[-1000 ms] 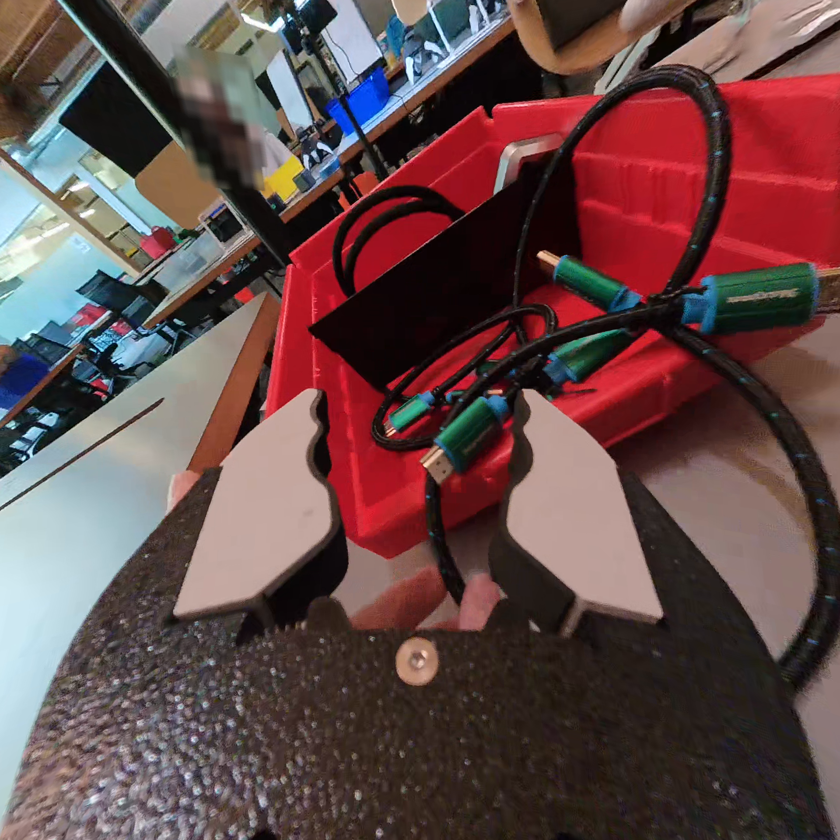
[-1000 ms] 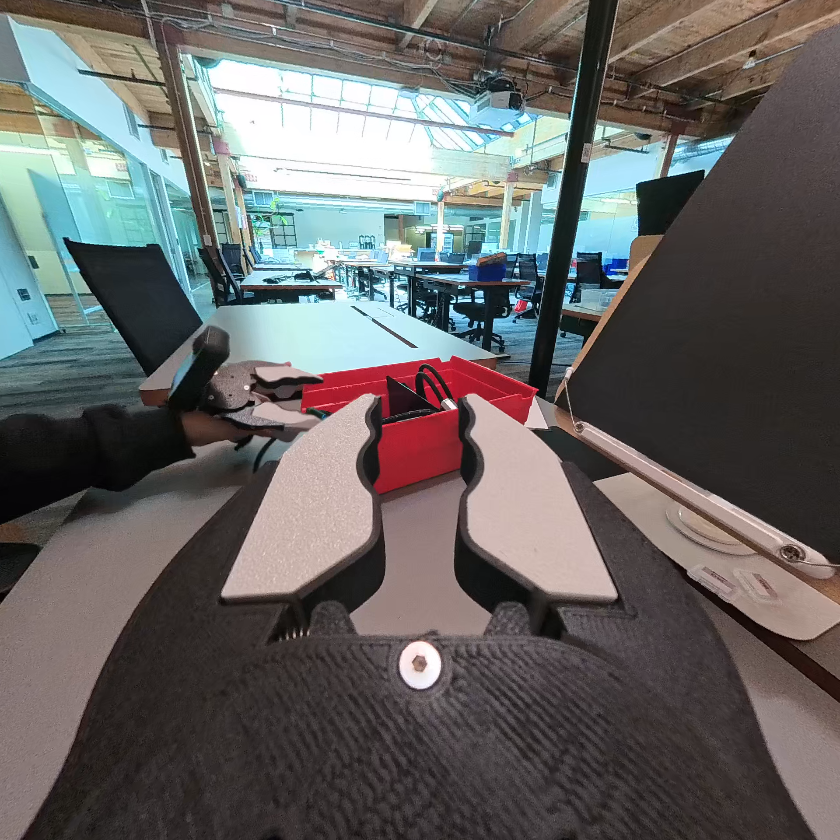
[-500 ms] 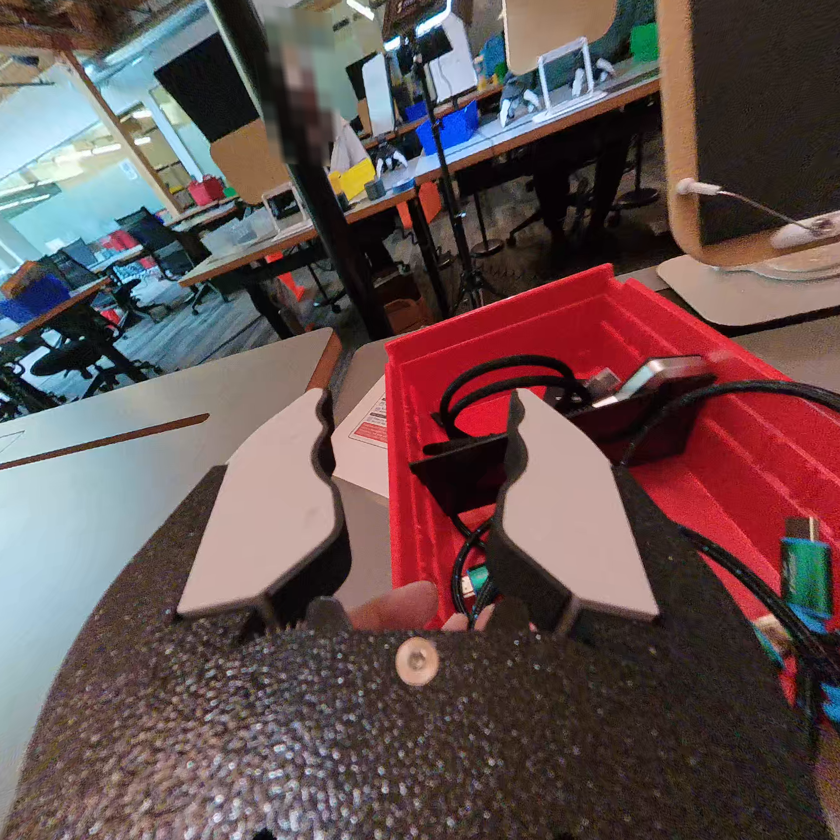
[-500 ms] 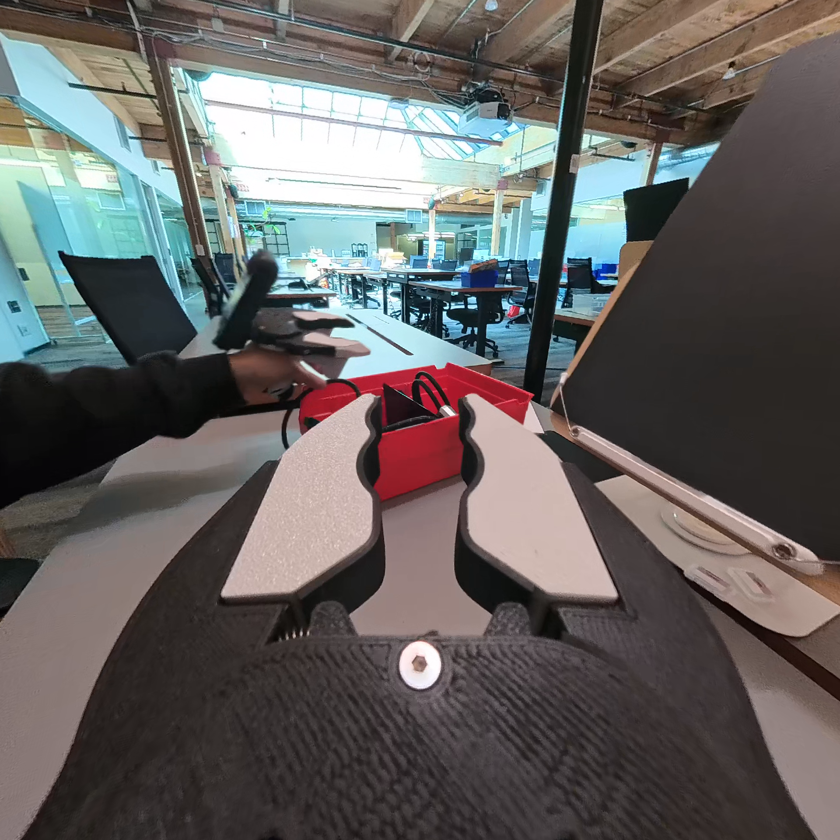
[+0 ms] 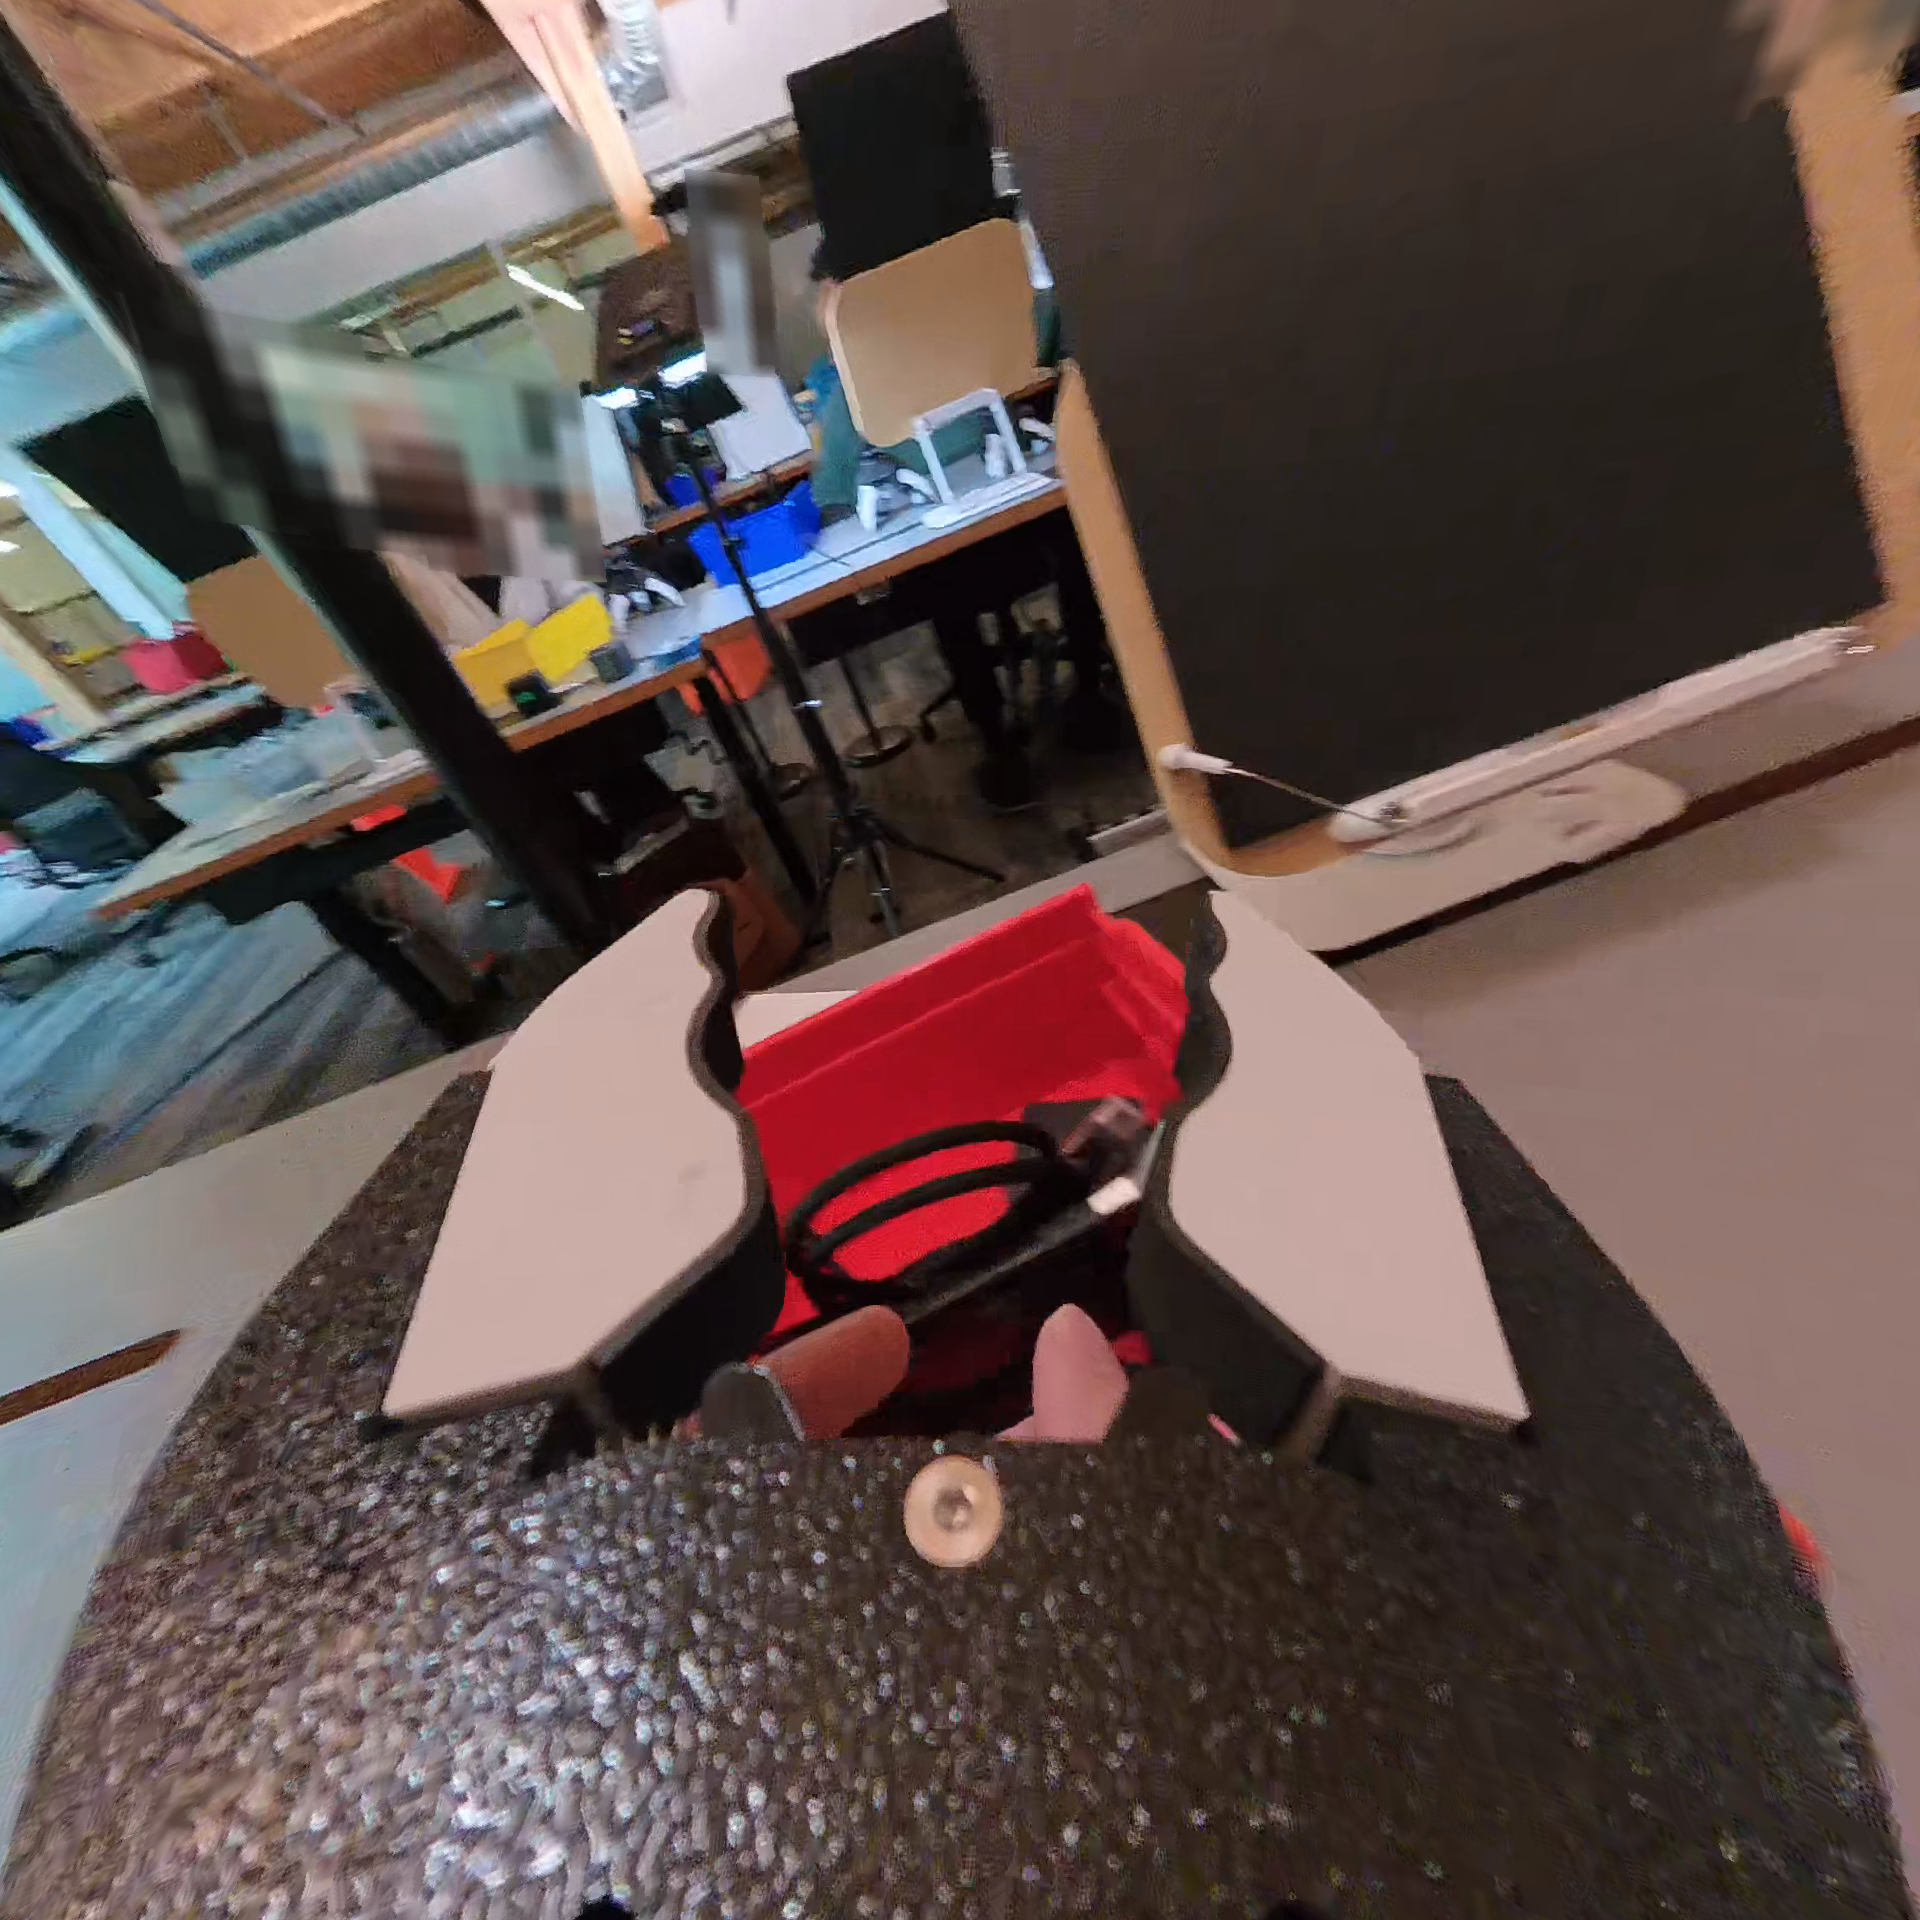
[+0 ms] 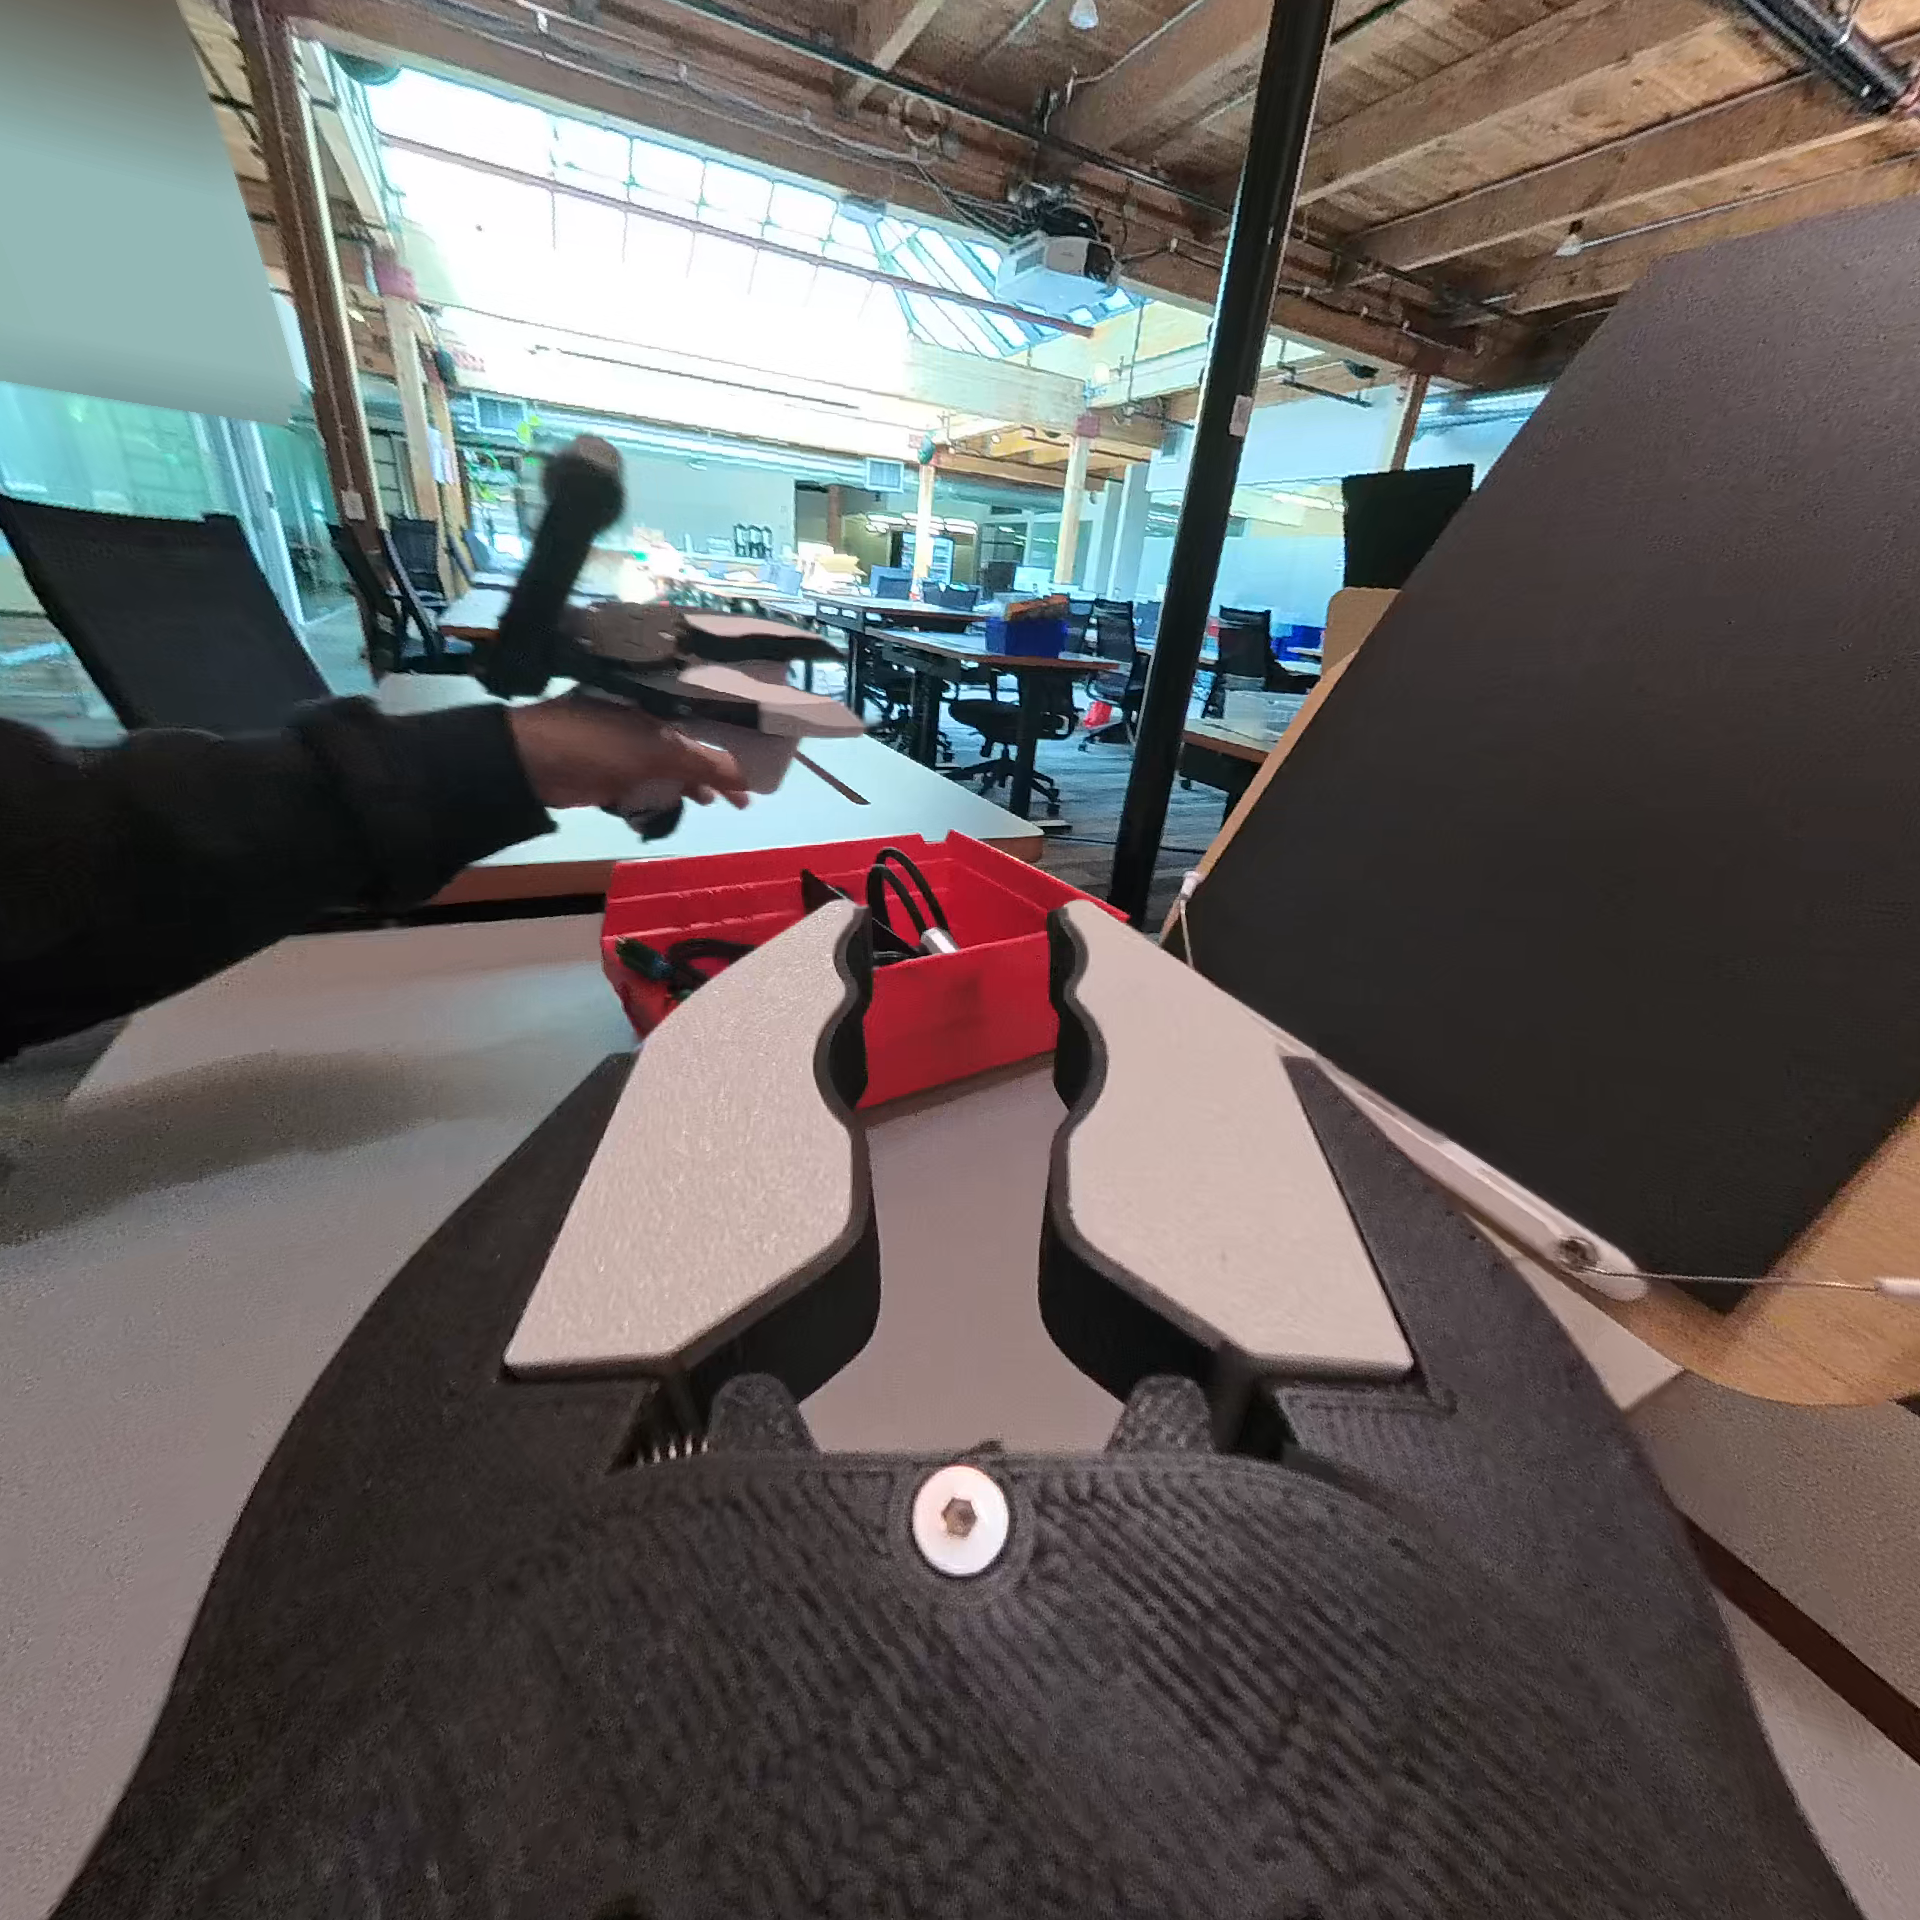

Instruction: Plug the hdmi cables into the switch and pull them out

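- I take the red bin (image 6: 956, 1003) on the grey table (image 6: 343, 1091) as my landmark; all places below are given relative to it.
- My left gripper (image 5: 961, 1029) is up in the air above the bin, with its fingers spread wide and nothing between them. In the right wrist view I see the same gripper (image 6: 764, 691) above the bin's left end, clear of the rim, held by a hand (image 6: 613, 753) coming out of a dark sleeve (image 6: 229, 842).
- Through the gap of the left gripper I look down into the bin. A black coiled cable (image 5: 914, 1184) lies on the red floor there, well below the fingertips and not touching them.
- Just beside this coil, toward the right finger, a thin dark box with a silver edge, which I take for the switch (image 5: 1117, 1184), leans inside the bin. This view is blurred by motion, so I cannot tell its ports.
- My right gripper (image 6: 951, 935) is low over the table in front of the bin, near its front wall but apart from it. Its fingers are parted and it holds nothing.
- At the bin's left end, a cable with a green plug (image 6: 636, 954) lies inside, far from both grippers.
- A large dark panel (image 6: 1621, 727) stands to the right of the bin.
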`<state>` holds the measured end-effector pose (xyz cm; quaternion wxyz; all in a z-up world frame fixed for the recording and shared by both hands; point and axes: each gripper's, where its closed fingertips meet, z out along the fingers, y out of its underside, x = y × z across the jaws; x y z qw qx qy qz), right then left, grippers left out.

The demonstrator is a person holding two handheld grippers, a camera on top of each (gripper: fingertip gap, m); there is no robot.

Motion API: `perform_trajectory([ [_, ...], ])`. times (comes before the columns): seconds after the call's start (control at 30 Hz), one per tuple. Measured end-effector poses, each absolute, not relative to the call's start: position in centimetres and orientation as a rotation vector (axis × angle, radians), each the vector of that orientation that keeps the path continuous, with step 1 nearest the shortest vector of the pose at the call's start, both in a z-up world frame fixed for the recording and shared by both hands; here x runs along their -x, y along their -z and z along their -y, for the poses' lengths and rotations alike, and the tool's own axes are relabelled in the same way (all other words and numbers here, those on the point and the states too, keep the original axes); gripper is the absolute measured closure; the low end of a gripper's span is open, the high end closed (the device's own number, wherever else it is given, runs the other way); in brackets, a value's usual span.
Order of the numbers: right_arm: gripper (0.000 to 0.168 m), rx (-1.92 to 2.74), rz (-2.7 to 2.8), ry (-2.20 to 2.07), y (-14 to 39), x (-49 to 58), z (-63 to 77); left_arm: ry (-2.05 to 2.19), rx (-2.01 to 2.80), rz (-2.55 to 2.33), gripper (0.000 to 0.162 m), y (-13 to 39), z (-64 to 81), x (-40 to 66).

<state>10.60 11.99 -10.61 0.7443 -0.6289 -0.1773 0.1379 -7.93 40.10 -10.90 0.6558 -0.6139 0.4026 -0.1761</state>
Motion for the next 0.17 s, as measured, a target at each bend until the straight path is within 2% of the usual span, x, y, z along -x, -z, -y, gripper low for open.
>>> perform_trajectory([
  [0.07, 0.136, 1.391, 0.394, -0.274, 10.6, -11.1, -12.4, 0.575, 1.409, -1.016, 0.079, 11.9, -36.0, 6.6],
  [0.17, 0.136, 1.390, 0.393, -0.245, 10.0, -11.5, -13.4, 0.708, 1.404, -1.139, 0.069, 13.9, -30.5, 6.1],
])
